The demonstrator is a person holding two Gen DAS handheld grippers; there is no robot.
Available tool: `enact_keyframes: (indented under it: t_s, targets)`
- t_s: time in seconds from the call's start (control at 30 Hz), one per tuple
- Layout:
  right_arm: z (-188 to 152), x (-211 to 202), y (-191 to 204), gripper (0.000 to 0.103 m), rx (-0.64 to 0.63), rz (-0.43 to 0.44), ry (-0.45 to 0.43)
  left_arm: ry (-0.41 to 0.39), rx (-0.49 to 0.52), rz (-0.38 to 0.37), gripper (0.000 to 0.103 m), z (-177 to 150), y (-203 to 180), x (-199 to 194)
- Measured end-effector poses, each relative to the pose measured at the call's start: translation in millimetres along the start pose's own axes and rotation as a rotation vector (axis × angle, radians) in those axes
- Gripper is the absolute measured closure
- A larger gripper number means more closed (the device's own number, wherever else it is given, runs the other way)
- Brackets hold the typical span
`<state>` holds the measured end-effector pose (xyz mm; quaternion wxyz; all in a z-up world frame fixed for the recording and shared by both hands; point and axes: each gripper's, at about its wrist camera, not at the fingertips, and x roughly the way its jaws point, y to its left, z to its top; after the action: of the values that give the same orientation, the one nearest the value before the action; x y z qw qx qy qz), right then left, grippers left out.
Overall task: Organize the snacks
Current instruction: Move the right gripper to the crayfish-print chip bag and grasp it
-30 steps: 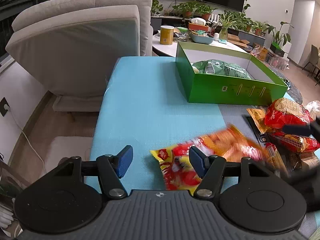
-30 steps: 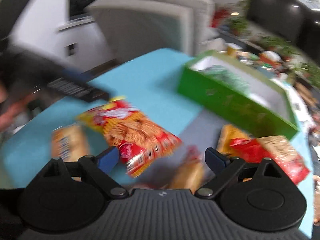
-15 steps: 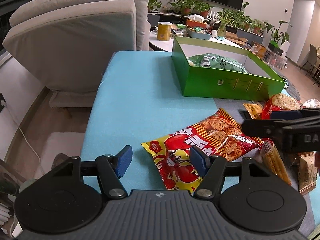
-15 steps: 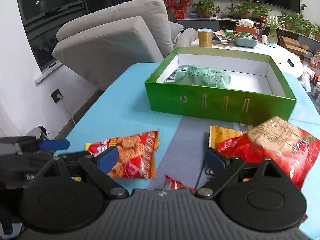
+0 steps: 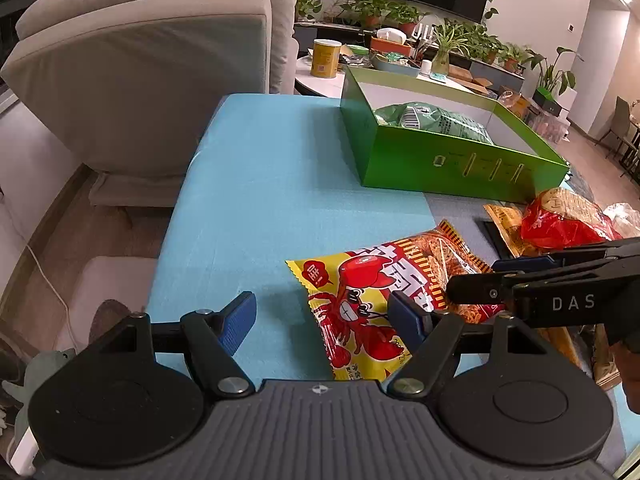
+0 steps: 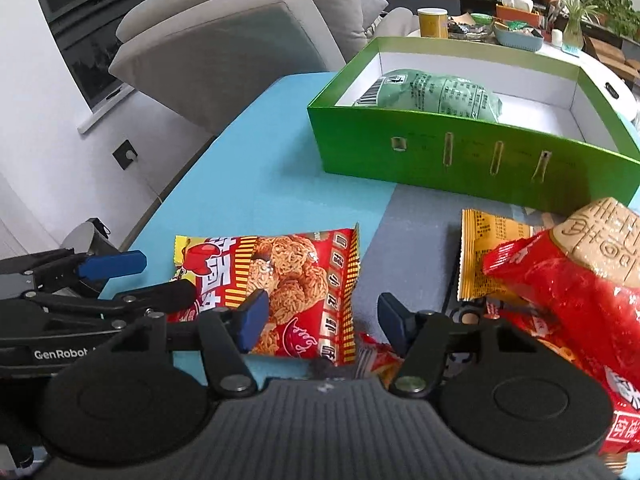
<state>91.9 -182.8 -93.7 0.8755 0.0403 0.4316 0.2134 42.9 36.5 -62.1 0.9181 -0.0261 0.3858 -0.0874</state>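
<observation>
Left gripper (image 5: 322,316) jaws opening, empty, over crab snack bag (image 5: 384,292) lying flat on blue table (image 5: 256,184); right gripper (image 6: 318,314) released, holding nothing

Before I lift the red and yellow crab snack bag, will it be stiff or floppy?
The crab snack bag is thin, crinkled film lying flat, so probably floppy and light. Its glossy surface may be slippery. The noodle pieces pictured suggest brittle contents, so pinch gently.

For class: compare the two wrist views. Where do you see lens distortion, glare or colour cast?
Left wrist view: warm cast, bright ceiling lights, sofa bowed by the fisheye. Right wrist view: cooler, dark corners, green box edges curve, and glare glints on the red snack bag. Both views are sharp.
</observation>
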Motion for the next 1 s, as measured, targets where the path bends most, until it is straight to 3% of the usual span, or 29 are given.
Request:
enact_keyframes:
  t_s: [0.53,1.0]
  targets:
    - [6,1,-14,0.018,0.106,0.060,0.020,0.033,0.036,-0.074,0.032,-3,-17,4]
    - [10,10,-20,0.018,0.113,0.107,0.052,0.048,0.041,-0.095,0.032,-2,-14,14]
